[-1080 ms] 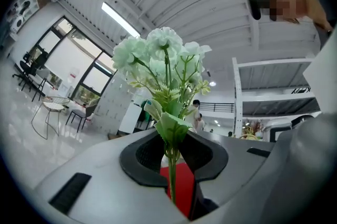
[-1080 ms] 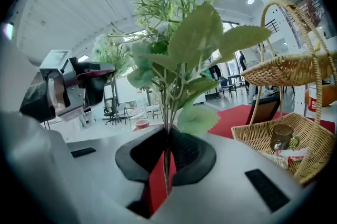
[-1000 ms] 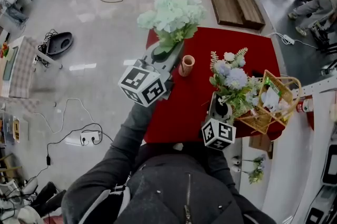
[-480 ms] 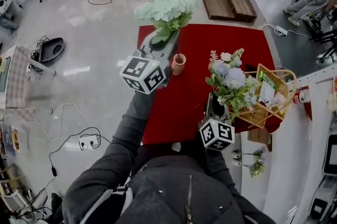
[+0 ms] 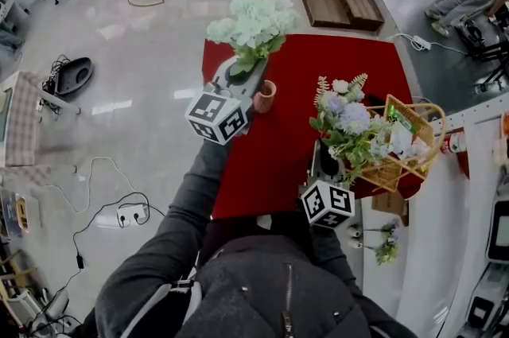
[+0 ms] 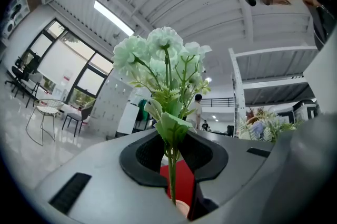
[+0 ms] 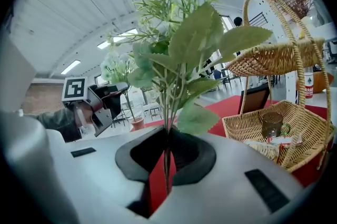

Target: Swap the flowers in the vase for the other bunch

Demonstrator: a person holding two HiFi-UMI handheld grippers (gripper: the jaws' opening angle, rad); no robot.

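Bright, even indoor light — floor glare; fisheye edges, dark vignette corners.

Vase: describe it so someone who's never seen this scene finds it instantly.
Find the red table in the head view. Toward its far left side, just right of the left gripper that holds the pale green flowers, stands the vase. It is the only small orange pot there; the wicker basket sits on the opposite side.
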